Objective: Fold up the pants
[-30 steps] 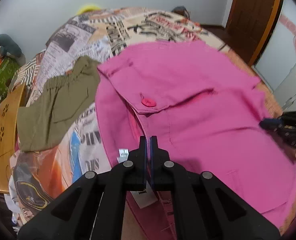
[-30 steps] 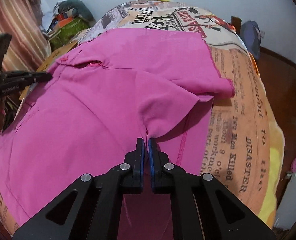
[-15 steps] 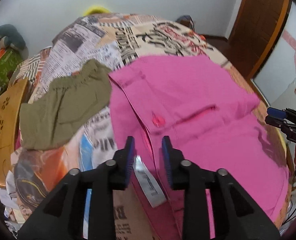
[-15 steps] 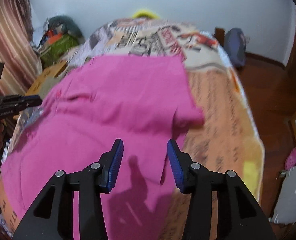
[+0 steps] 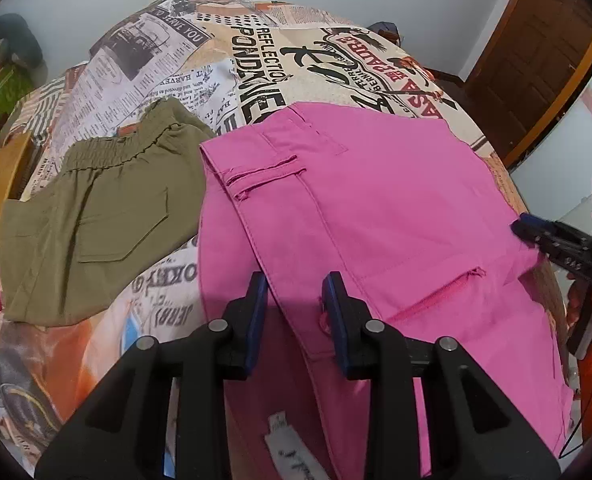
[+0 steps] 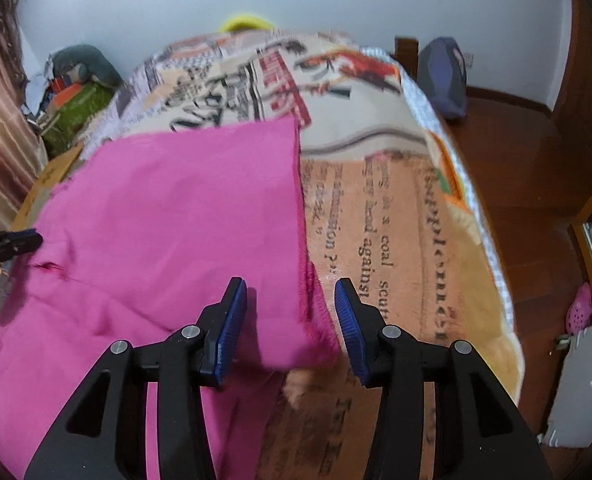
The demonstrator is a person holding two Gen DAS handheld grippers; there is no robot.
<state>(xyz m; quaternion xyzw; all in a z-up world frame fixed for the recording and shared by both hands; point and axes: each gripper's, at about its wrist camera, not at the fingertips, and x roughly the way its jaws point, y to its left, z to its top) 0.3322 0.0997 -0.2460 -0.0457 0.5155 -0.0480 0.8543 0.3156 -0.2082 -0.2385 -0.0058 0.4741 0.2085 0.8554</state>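
Hanging open above the bed, the left claw (image 5: 292, 300) holds nothing; its two blue pads stand a little apart, over the waist end of the pink pants (image 5: 376, 216). The right claw (image 6: 290, 320) is open wider and also holds nothing. It hangs over the other end of the pants, where the pink edge stops and the printed bedspread (image 6: 396, 216) begins.

The pants lie flat on the bed, folded over once, with a pocket slit and a belt loop facing up. Their long way runs from one claw to the other, so each claw is right above its own end. A white tag (image 5: 292, 452) peeks out at the near edge, just below the left claw.

The next fold would likely bring one end over to the other. The right claw looks well placed for that, because the loose edge lies right between its pads.

Beside the pink pants, toward the left edge of the bed, lie green pants (image 5: 96, 216), just touching them at the far corner.
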